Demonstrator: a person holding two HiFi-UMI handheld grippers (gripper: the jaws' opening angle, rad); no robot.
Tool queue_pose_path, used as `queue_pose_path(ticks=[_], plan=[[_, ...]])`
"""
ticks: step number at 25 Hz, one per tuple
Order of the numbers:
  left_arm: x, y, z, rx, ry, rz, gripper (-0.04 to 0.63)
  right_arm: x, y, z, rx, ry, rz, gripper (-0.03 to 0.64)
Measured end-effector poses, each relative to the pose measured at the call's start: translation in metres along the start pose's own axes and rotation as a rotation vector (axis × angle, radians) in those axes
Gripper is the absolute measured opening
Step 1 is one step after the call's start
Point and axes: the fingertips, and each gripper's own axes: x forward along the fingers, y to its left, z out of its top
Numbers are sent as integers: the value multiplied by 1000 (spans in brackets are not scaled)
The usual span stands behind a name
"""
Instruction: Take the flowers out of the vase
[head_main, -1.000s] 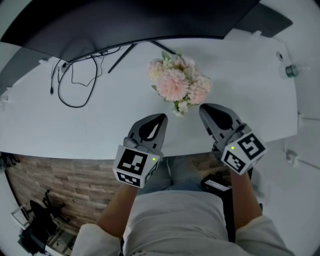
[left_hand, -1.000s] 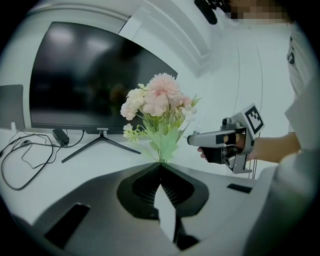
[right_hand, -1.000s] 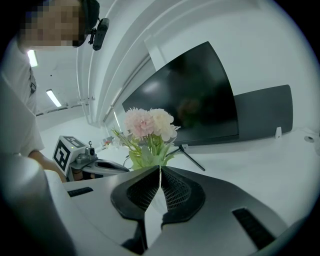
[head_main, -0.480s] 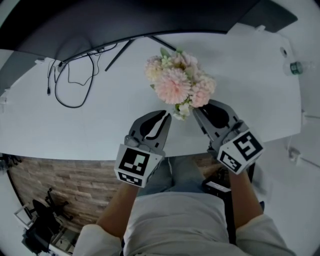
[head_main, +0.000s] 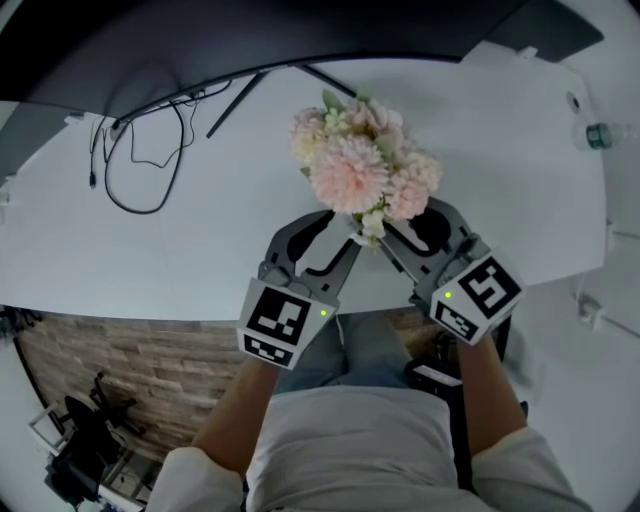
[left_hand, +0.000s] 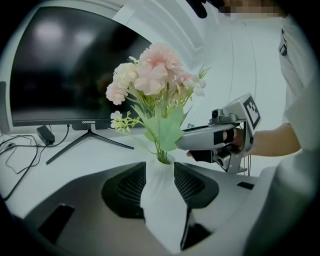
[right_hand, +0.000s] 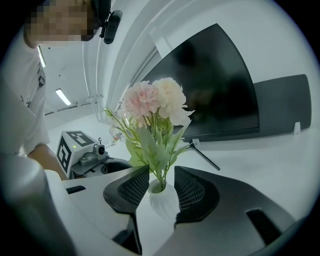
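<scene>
Since a second ago both grippers have come forward and down to the foot of the bouquet. Their jaws, shut then, have just been opening.

Nearest in the head view, the left gripper (head_main: 322, 240) and right gripper (head_main: 415, 232) sit over the front edge of the white desk (head_main: 200, 250), angled in towards each other. Each one's jaws stand apart and grip nothing. The white vase (left_hand: 162, 200) stands in the gap of both pairs, the left gripper's from one side and the right gripper's from the other. It fills most of the left gap, and whether any pad brushes it is hard to judge.

The vase is upright on the desk with the pink and cream flowers (head_main: 360, 165) in it, their green leaves rising from its neck. Further back a loop of black cable (head_main: 141, 211) lies on the desk. Furthest off stands a dark monitor (left_hand: 65, 65).
</scene>
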Motion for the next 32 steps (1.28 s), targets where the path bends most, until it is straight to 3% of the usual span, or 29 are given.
queue_pose_path(ticks=[7, 21, 26, 32], plan=[[12, 0, -2, 2, 12, -23, 220, 13, 3, 1, -9, 3, 25, 173], [37, -4, -4, 59, 37, -58, 245, 25, 3, 3, -13, 2, 44, 179], [42, -3, -6, 81, 45, -53, 239, 24, 0, 5, -10, -7, 24, 101], [41, -3, -6, 83, 36, -54, 236, 23, -2, 5, 0, -10, 15, 74]])
